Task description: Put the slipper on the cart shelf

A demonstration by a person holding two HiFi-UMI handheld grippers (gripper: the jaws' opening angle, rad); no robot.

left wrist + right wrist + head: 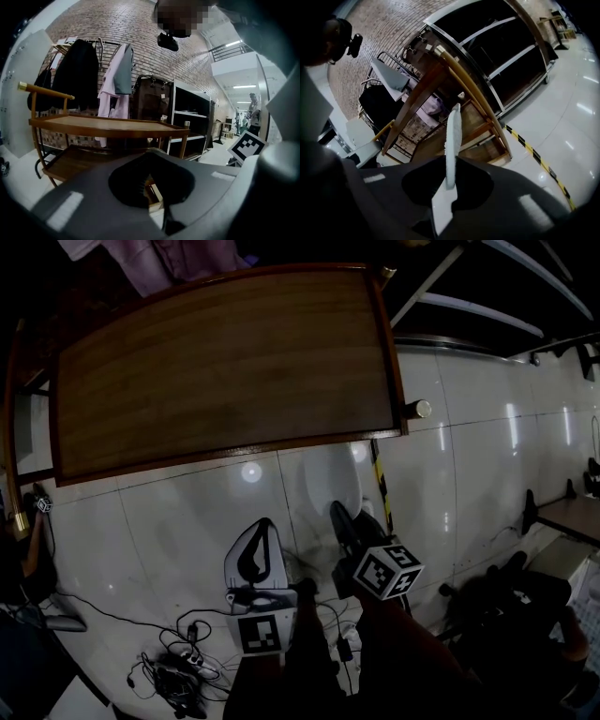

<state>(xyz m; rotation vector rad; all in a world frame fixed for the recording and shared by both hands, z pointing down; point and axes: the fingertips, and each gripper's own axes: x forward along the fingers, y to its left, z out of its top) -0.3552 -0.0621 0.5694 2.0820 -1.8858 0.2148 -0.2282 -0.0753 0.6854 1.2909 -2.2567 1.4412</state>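
Note:
The wooden cart (pixel 225 362) stands ahead of me, and its top shelf fills the upper head view. The white slipper (pixel 330 476) hangs pale against the white floor just below the cart's near edge. My right gripper (pixel 345 519) is shut on it. In the right gripper view the slipper (pixel 453 136) stands edge-on, pinched between the jaws of the right gripper (pixel 449 180), with the tilted cart (pixel 476 122) behind. My left gripper (pixel 263 529) is beside it on the left, jaws together and holding nothing. The left gripper (pixel 154 187) faces the cart's top shelf (pixel 108 125) and lower shelf (pixel 75 161).
Cables and a power strip (pixel 178 667) lie on the floor at lower left. Yellow-black tape (pixel 380 488) runs by the cart's right leg. A coat rack with clothes (pixel 93 75) and black shelving (pixel 192 117) stand behind the cart. A person (pixel 254 112) stands far off.

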